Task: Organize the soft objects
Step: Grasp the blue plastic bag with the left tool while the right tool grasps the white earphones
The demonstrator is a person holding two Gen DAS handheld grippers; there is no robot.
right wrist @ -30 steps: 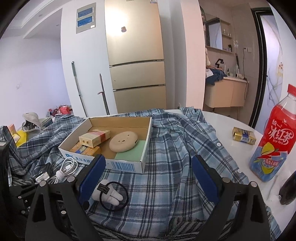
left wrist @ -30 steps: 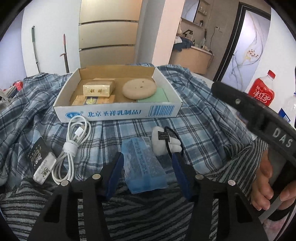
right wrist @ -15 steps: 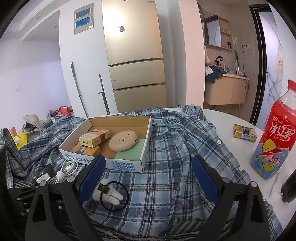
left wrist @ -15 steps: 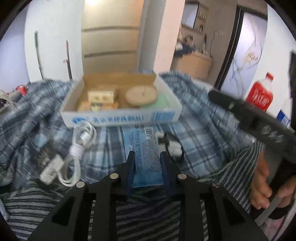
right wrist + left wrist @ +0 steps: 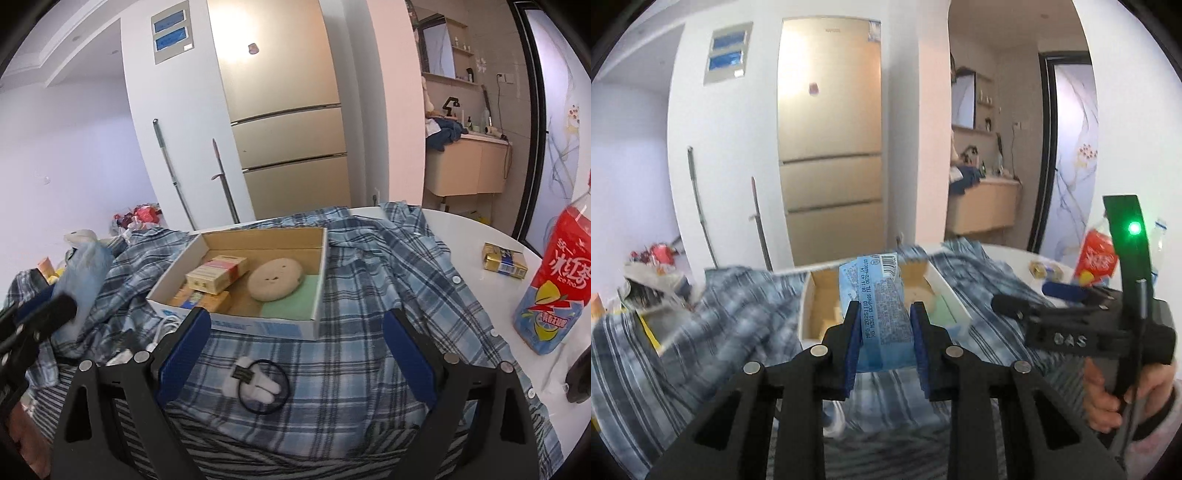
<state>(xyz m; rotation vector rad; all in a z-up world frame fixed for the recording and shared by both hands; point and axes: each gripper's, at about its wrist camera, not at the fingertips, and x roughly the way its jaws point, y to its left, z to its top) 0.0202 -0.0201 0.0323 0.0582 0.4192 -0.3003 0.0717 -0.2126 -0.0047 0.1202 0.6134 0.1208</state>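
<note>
Two tools: left tool (image 5: pixel 885 334) raised, pinching blue packet (image 5: pixel 882 314); right tool (image 5: pixel 295 360) spread wide, angled down over plaid shirt (image 5: pixel 369 295)

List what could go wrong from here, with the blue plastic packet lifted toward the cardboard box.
1. The left gripper pinches only the lower part of the blue plastic tissue packet; the soft pack may sag or slip out.
2. The open cardboard box already holds small cartons and a round beige cushion, so the packet could land on them or catch the rim.
</note>
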